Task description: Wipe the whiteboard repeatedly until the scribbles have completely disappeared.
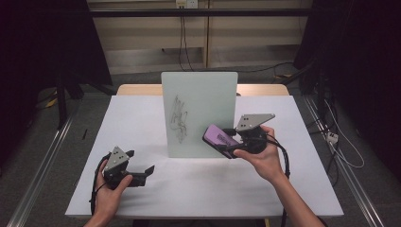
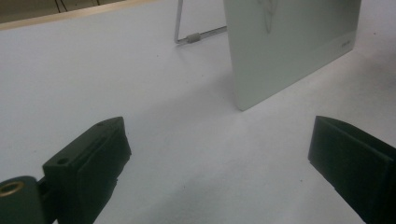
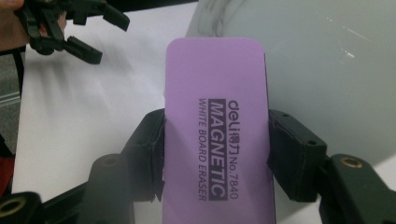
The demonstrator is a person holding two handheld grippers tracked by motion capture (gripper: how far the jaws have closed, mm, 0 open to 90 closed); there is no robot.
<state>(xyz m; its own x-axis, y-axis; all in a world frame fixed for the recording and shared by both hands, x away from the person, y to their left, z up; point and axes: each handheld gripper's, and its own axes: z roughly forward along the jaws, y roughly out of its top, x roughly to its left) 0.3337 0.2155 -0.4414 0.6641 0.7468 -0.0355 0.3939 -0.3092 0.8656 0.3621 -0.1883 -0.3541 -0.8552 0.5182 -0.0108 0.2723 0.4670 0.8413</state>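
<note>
Clamped by the right gripper (image 3: 215, 154) across its narrow sides: purple whiteboard eraser (image 3: 217, 121), long axis running straight out from the jaws, far end toward the upright whiteboard (image 1: 198, 111), above the table (image 1: 142, 123). Left gripper (image 1: 142, 172): jaws wide apart, holding nothing.

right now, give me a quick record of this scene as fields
held item: purple whiteboard eraser, printed side facing the camera
right gripper: shut on the eraser, pads on its two long edges, raised near the board
left gripper: open, nothing between the jaws, low over the table
whiteboard: standing upright mid-table, dark scribble on its face
surface: white table
</note>
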